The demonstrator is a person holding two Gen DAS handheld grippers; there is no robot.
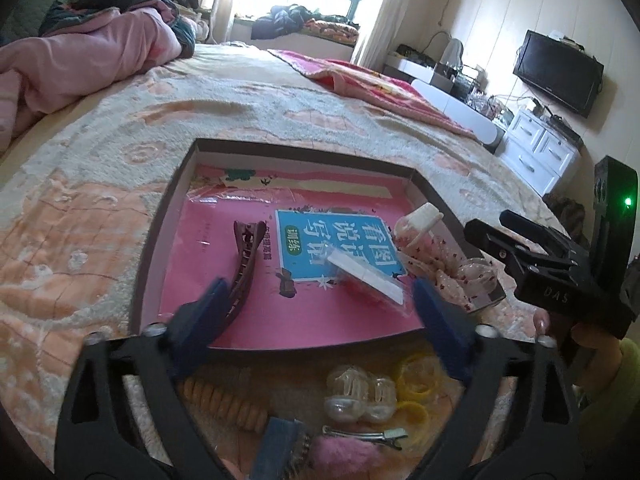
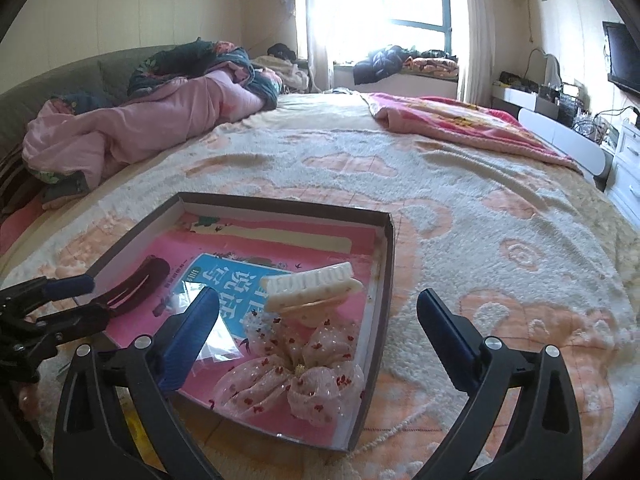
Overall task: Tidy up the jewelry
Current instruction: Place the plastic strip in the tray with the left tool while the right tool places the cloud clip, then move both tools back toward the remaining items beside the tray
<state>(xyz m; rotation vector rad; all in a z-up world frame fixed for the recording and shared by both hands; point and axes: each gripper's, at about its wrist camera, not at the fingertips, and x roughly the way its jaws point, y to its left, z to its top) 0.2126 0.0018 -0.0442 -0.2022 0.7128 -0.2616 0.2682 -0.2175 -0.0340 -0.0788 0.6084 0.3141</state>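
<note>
Plainly, both the left gripper and right gripper hang released over a shallow cardboard tray on a fleecy bedspread in a sunlit bedroom; inside the tray's left half, the brown hair claw lies lengthwise, pointing toward the tray's far wall.

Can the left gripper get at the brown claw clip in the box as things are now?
Probably yes: the left gripper is open over the box, the brown clip lies by its left finger, uncovered.

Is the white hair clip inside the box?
Yes, the white hair clip lies inside the box, right beside the spotted pink bow on the pink book cover.
</note>
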